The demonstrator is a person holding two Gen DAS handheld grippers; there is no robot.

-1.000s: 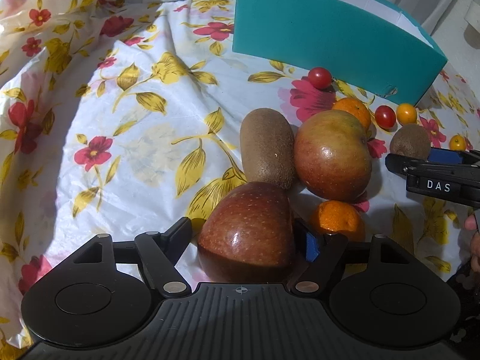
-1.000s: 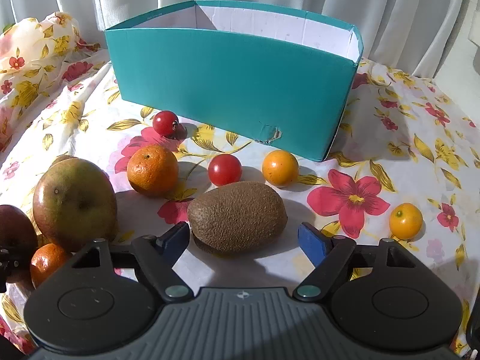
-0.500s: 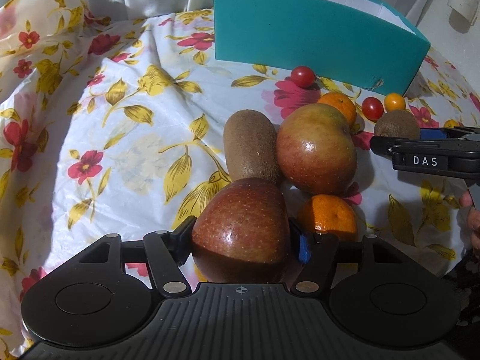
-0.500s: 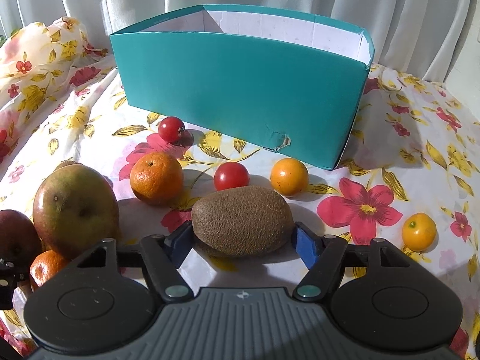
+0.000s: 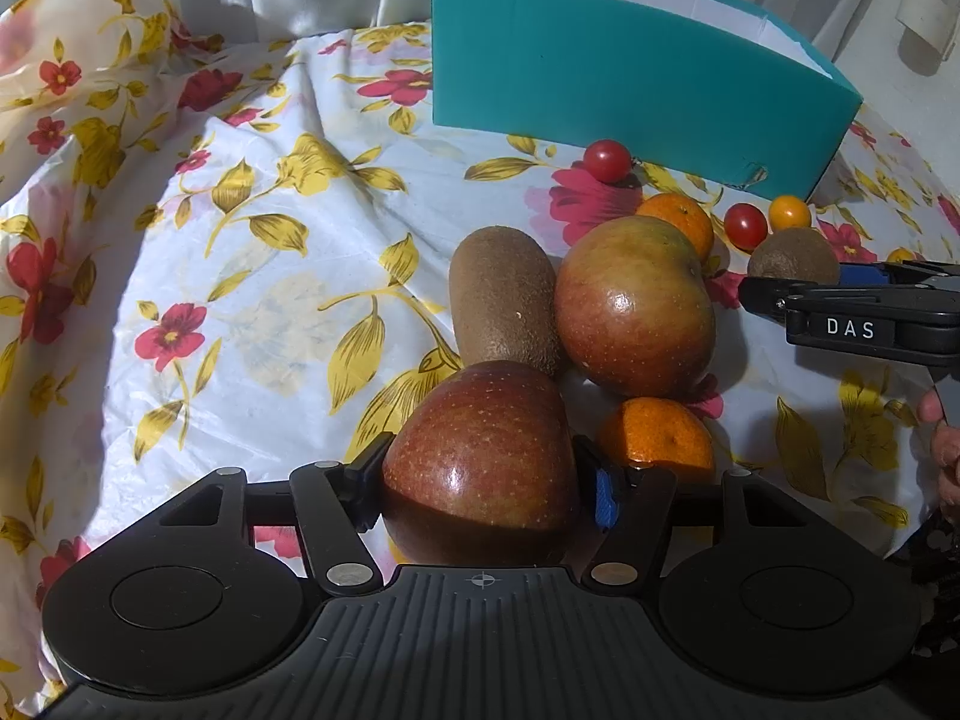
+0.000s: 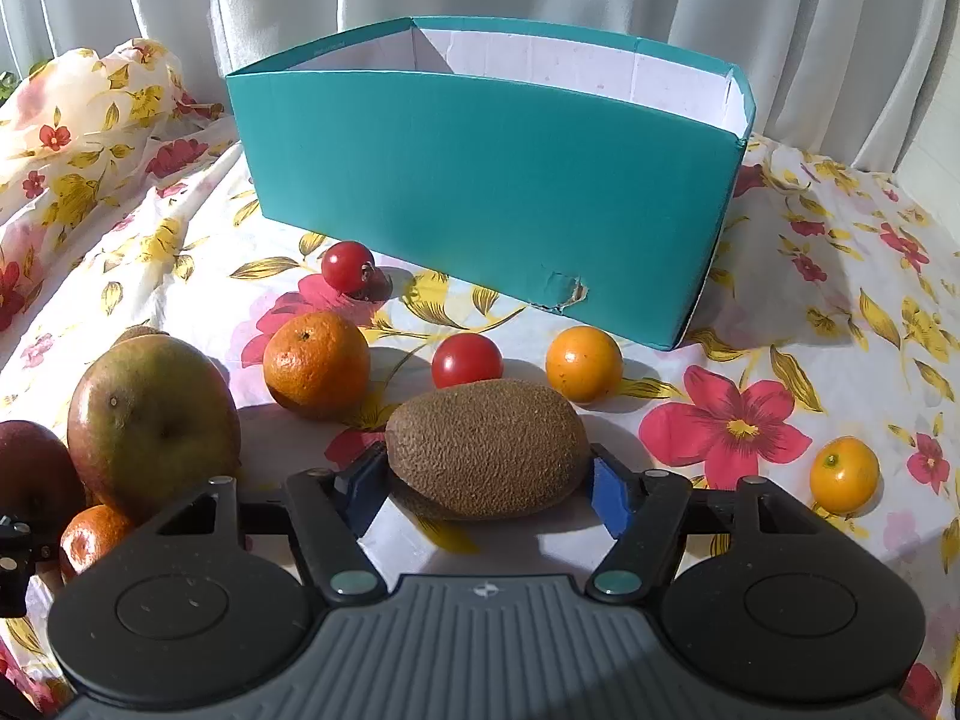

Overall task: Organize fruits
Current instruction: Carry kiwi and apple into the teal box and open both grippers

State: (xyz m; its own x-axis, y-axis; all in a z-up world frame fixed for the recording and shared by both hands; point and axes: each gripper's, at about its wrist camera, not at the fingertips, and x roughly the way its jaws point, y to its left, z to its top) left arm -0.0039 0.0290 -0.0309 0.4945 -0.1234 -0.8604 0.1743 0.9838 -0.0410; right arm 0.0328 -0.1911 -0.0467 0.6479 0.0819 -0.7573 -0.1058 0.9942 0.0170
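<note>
Red apple sits clamped in my left gripper, in front of the teal box. My right gripper, its jaws just closing, pinches the kiwi before that box.

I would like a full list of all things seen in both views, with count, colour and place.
apples: 2, red and red-green, left of the pile
kiwis: 2, brown, one beside the apples, one in front
mandarins: 2, orange, by the apples
cherry tomatoes: 2 red, 2 orange-yellow, before the box
box: 1, teal, at the back
tablecloth: 1, floral, underneath
left gripper: jaws just closing, pressing red apple
right gripper: jaws just closing, pressing front kiwi
</note>
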